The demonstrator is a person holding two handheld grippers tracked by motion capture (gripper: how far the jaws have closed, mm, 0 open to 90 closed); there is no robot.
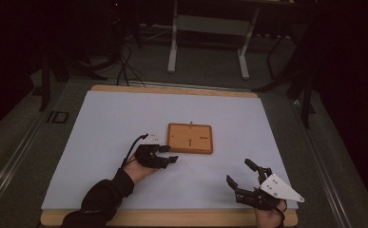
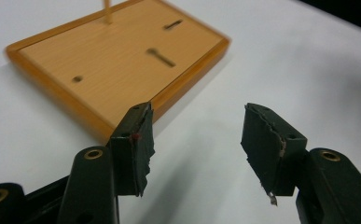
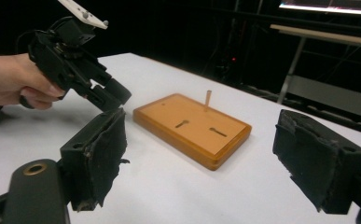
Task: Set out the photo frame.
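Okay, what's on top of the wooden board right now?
On the wooden board one thin peg stands upright near its far edge. Its face also shows two slots and a small round hole, all unfilled. Neither gripper rests on it. How deep the peg sits is hidden.

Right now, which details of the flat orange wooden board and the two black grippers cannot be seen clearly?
- Thin wooden peg: left gripper view, top cut off by the edge.
- Flat orange wooden board: high view, slots too small to make out.
- Left gripper: right gripper view, its fingertips hidden behind the right gripper pad.
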